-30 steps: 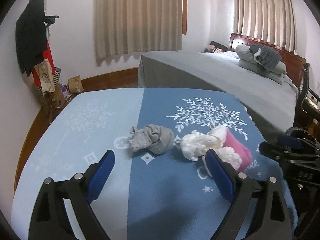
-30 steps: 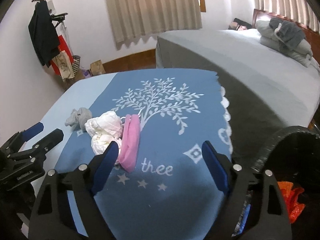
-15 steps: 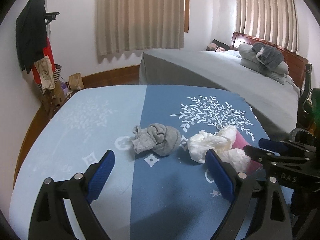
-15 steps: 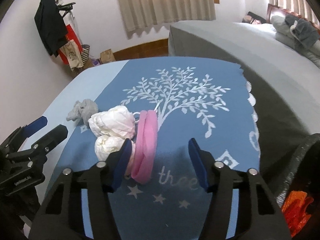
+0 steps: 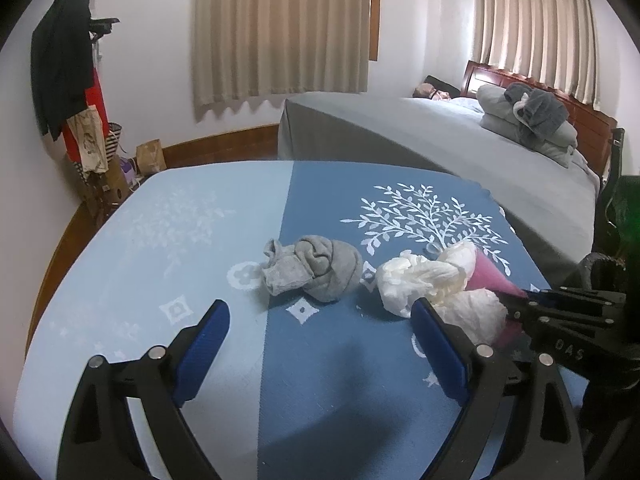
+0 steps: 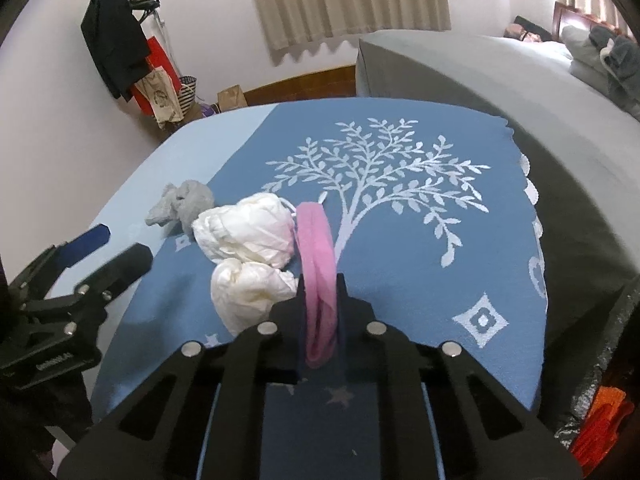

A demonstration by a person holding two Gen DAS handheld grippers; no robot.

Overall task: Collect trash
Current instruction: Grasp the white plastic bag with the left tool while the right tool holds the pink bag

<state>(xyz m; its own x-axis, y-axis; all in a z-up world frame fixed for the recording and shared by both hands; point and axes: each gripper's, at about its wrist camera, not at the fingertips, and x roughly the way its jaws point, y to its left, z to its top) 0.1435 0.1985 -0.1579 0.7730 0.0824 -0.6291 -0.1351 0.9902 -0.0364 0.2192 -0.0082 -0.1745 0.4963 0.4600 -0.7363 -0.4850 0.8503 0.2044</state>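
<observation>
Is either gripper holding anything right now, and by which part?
The right gripper is shut on the pink cloth, pinching its near end. The left gripper is open and holds nothing.

The table [image 6: 460,264] wears a blue cloth [image 5: 344,368] with a white tree print. On it, at centre frame, lie a grey rag [image 5: 316,266], two white crumpled wads [image 6: 244,232] touching each other, and a pink band [image 6: 318,248] against them.

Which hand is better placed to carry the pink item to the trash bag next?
Right. The right gripper is shut on the pink item, and the trash bag is beside it. The left gripper is open, holding nothing.
</observation>
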